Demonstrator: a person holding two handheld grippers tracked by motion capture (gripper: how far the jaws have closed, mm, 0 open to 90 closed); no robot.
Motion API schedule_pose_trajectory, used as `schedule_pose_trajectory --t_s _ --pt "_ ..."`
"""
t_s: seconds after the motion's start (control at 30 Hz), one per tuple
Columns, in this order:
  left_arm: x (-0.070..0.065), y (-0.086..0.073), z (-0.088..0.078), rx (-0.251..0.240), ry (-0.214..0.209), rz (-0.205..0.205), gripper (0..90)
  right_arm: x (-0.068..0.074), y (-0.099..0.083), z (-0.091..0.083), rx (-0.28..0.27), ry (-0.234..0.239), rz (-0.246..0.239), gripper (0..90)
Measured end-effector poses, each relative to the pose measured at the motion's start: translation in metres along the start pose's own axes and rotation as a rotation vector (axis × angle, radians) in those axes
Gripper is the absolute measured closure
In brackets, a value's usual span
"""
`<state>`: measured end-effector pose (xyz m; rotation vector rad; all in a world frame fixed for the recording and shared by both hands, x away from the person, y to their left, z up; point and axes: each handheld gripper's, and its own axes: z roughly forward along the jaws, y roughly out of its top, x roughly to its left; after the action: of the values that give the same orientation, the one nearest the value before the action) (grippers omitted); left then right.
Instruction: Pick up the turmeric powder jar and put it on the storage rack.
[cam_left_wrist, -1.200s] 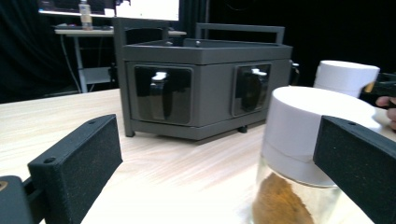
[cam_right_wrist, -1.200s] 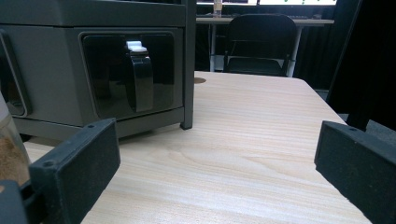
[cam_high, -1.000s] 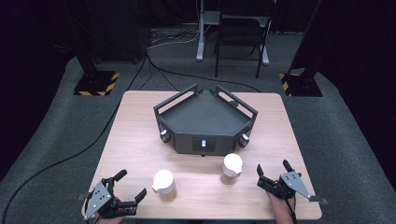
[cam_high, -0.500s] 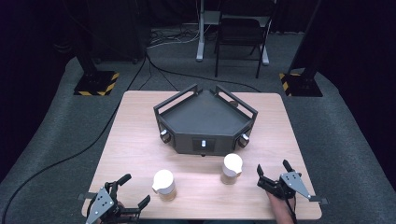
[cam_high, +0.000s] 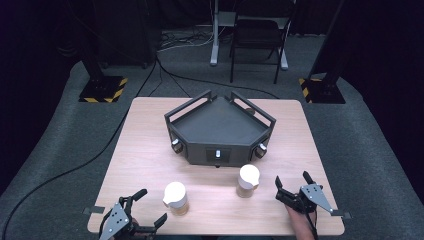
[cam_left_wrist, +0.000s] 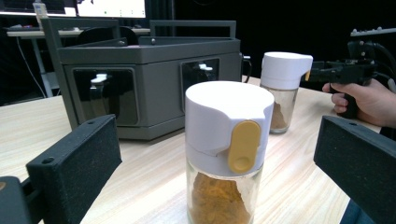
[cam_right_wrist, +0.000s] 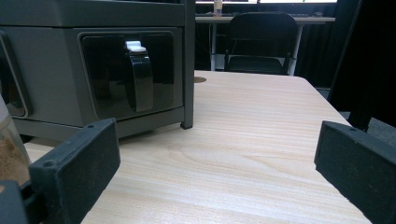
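Two glass spice jars with white caps stand on the wooden table (cam_high: 150, 150). The near-left jar (cam_high: 175, 198) (cam_left_wrist: 227, 154) holds orange powder and has a yellow tab on its cap. The right jar (cam_high: 248, 180) (cam_left_wrist: 284, 88) holds brown powder; its edge shows at the left of the right gripper view (cam_right_wrist: 9, 154). My left gripper (cam_high: 147, 210) (cam_left_wrist: 210, 168) is open at the table's front-left corner, its jaws either side of the near jar without touching it. My right gripper (cam_high: 292, 184) (cam_right_wrist: 210, 163) is open, right of the second jar, with nothing between its jaws.
A dark grey angular tray-like box (cam_high: 220, 125) (cam_left_wrist: 149, 74) (cam_right_wrist: 93, 60) with rails and front windows sits at the table's middle. A black chair (cam_high: 257, 37) and stand bases with hazard stripes (cam_high: 102, 89) lie beyond the table. A hand (cam_left_wrist: 359, 100) holds the right gripper.
My left gripper has drawn back toward the table's front-left edge. The right gripper and both jars have stayed where they were.
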<state>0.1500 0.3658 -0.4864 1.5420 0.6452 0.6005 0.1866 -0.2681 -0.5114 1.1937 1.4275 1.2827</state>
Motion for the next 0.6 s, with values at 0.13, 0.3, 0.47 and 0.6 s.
schedule_pose_trajectory --t_s 0.13,0.3,0.47,0.6 --pt "0.0 0.001 0.006 0.007 -0.009 0.002 0.4 0.0 0.0 0.0 0.0 0.0 0.0 0.0" --pt "-0.001 0.003 0.015 0.013 -0.015 0.004 0.4 0.0 0.0 0.0 0.001 0.001 0.001 0.0" --pt "-0.002 0.005 0.025 0.012 -0.024 0.007 0.3 -0.001 0.0 0.0 0.001 0.003 0.002 0.0" --pt "-0.002 0.005 0.032 0.01 -0.031 0.0 0.4 -0.001 0.0 0.0 0.0 0.004 0.003 0.0"
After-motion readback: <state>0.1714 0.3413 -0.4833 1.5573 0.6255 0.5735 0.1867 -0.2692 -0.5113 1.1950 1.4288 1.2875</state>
